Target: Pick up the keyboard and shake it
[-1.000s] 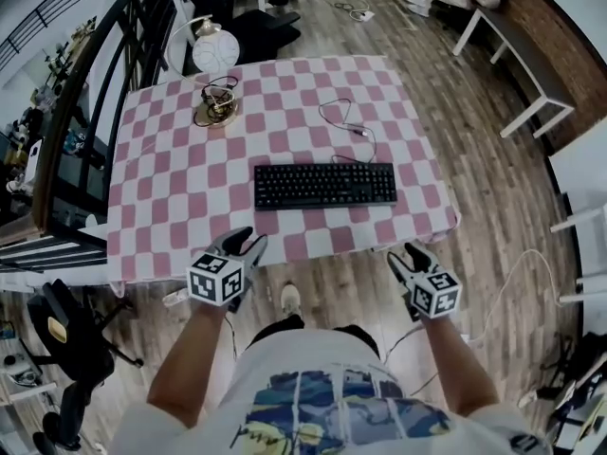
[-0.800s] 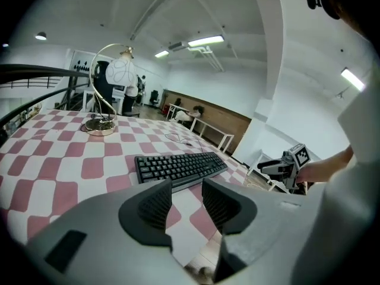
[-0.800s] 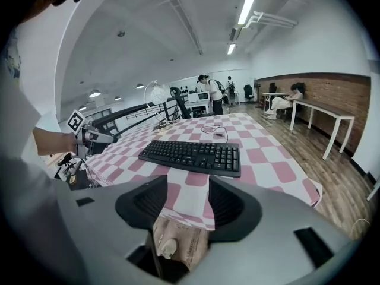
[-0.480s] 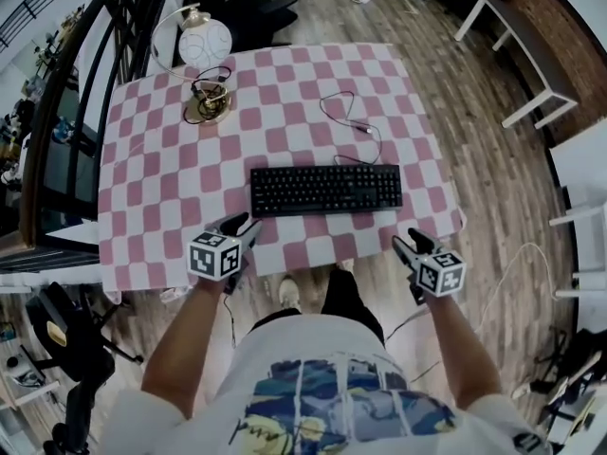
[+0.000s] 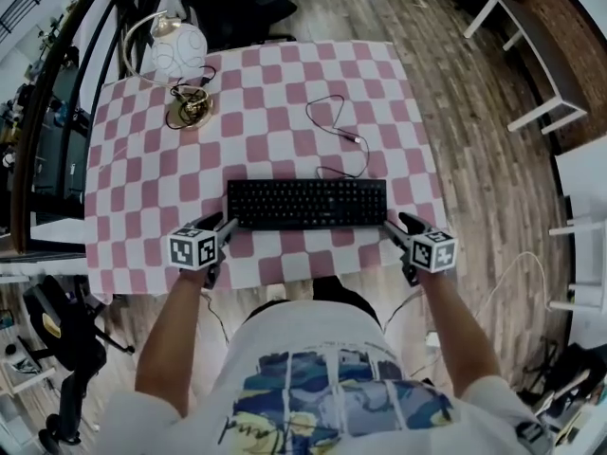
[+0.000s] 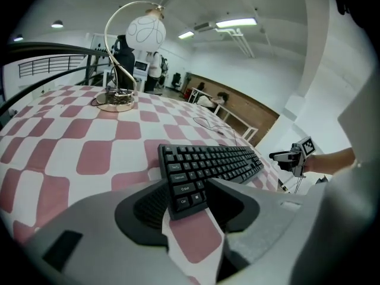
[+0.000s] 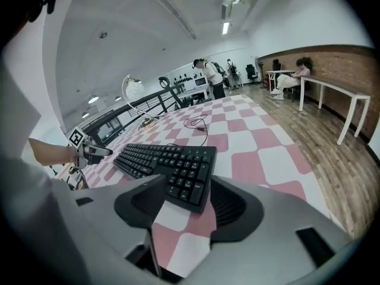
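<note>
The left gripper (image 5: 224,226) is unclenched, its jaws having just been opening, and the left end of the keyboard (image 5: 306,203) sits between them with the pads not pressing on it. The right gripper (image 5: 396,224) is likewise released, its jaws also just widened, with the keyboard's right end between them. From the keyboard's middle they come in at about 8 and 4 o'clock. The black keyboard lies flat on the checked cloth (image 5: 142,188), near the table edge closest to the person. Its cable (image 5: 334,126) loops away toward 12 o'clock. A lamp (image 5: 177,50) with a round white shade stands at 11 o'clock, near the far corner.
</note>
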The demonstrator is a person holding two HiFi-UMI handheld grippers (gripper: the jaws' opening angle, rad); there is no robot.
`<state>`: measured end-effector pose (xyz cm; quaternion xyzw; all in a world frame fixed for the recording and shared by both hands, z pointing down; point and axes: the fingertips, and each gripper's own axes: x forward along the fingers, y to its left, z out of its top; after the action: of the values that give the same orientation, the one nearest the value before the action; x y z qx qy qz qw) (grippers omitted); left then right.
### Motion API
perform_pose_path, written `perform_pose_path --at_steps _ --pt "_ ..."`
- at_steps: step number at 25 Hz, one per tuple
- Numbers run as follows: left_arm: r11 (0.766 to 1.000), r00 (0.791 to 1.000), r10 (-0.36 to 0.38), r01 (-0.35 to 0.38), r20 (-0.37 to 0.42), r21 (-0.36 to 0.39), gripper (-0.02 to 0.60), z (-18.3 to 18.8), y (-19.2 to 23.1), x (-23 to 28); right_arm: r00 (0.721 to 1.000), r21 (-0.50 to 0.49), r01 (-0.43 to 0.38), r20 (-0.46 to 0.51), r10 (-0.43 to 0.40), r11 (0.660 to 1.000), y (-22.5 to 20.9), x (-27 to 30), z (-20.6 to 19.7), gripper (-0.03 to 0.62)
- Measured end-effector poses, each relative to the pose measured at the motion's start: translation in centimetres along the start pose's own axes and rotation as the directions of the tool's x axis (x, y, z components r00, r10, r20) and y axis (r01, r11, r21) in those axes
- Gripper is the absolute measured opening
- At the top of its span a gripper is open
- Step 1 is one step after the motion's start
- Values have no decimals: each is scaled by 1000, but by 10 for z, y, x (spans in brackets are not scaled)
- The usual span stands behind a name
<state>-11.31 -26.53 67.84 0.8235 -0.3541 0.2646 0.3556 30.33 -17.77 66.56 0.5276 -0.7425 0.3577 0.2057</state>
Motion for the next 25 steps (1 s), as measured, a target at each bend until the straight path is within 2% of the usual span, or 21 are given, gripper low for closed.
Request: perform_pose_path --at_steps 4,8,14,19,25 --pt "1000 1000 7 -7 -29 -23 198 2 4 15 997 39 -60 -40 62 997 -23 22 5 235" --pt "1000 998 6 -8 -61 -28 213 1 3 27 988 75 -138 -57 142 988 -23 42 18 245" --pt "998 995 13 -19 -94 -64 233 -4 6 35 977 108 -192 -78 201 975 -33 67 34 259" --pt "994 995 3 -13 -96 -107 236 -5 7 41 950 171 -259 -131 282 951 -35 79 28 262" --pt "992 994 8 -22 -113 -126 237 -6 9 49 929 158 -296 -183 322 942 -28 87 23 265"
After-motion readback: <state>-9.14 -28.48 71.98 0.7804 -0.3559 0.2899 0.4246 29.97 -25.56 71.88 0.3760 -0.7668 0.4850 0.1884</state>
